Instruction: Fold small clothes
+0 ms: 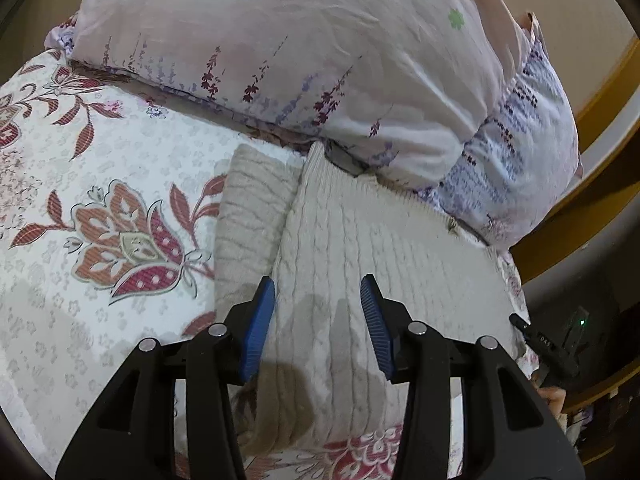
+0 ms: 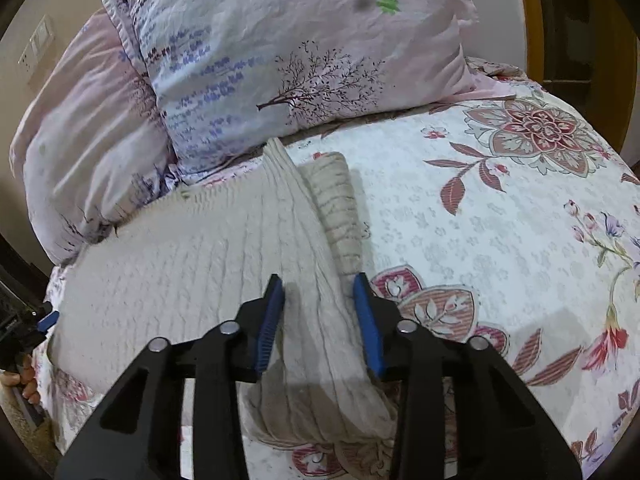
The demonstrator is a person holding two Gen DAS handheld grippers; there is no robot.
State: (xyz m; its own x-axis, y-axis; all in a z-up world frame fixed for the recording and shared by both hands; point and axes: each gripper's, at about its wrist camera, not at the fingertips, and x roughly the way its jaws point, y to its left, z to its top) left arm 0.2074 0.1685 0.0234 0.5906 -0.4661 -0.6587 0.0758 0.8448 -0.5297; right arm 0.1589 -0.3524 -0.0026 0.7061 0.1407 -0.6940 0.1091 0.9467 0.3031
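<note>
Bedroom, a bed (image 1: 80,168) under a white spread with red and pink flowers; wooden frame (image 1: 600,92) past the right edge in the left wrist view, wall switches (image 2: 40,44) far left in the right wrist view. Two pillows stacked along the far side: a big pale pink one (image 1: 280,60) with printed sprigs and a green mark, and a lilac-striped one (image 1: 520,152) beside it, both pressing on the far edge of the sweater.

Cream cable-knit sweater (image 1: 360,240) flat on the spread, near the pillows, one side turned over the body in a long fold; a ribbed sleeve (image 1: 252,208) sticking out from under that fold onto the flowers.

Left tool (image 1: 318,284) above the sweater's near part, blue pads well apart, nothing gripped.

Right tool (image 2: 318,280) astride the raised ridge of the fold, pads narrowly set with cloth bunched between them; touching on the right pad, a shadow at the left, so a firm pinch impossible to confirm. Loose cloth sagging below the tool at the near edge.
</note>
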